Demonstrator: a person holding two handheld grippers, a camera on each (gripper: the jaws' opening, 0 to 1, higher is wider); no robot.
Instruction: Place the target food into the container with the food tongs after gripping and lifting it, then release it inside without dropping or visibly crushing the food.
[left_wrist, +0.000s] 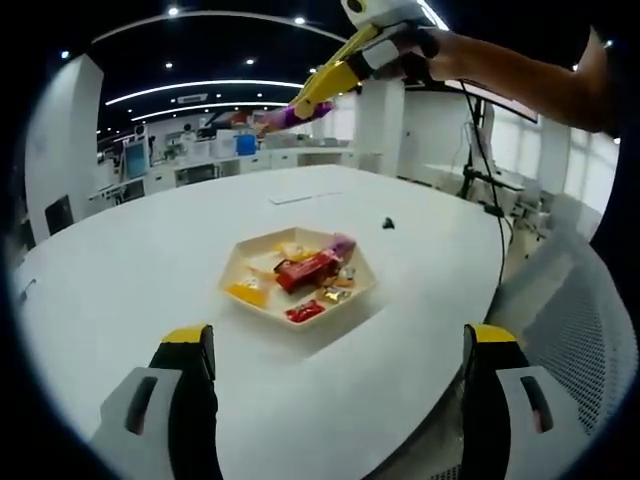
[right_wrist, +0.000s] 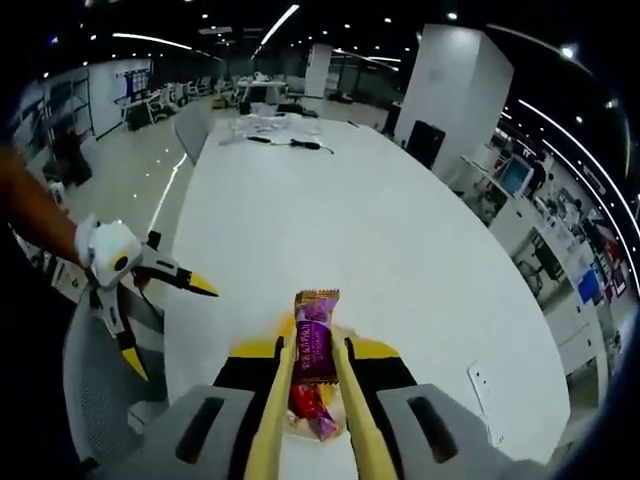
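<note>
A beige hexagonal tray (left_wrist: 232, 268) of wrapped snacks sits mid-table, with a long red packet (left_wrist: 306, 270) across its middle. My left gripper (left_wrist: 340, 340) hovers in front of the tray, jaws open and nothing between them. High above the table, my right gripper (left_wrist: 392, 48) is shut on yellow food tongs (left_wrist: 335, 78). The tongs (right_wrist: 275, 400) pinch a purple snack packet (right_wrist: 315, 345), which also shows at their tip (left_wrist: 290, 115). The packet hangs above the tray, lifted off it. From the right gripper (right_wrist: 315, 352) I see the left gripper (right_wrist: 170, 330) open at the left.
The white oval table (left_wrist: 150, 250) stretches far back. A small black object (left_wrist: 387, 223) and a flat sheet (left_wrist: 295, 198) lie beyond the tray. A mesh chair (left_wrist: 585, 330) stands at the near right edge. Cables and papers (right_wrist: 270, 130) lie at the table's far end.
</note>
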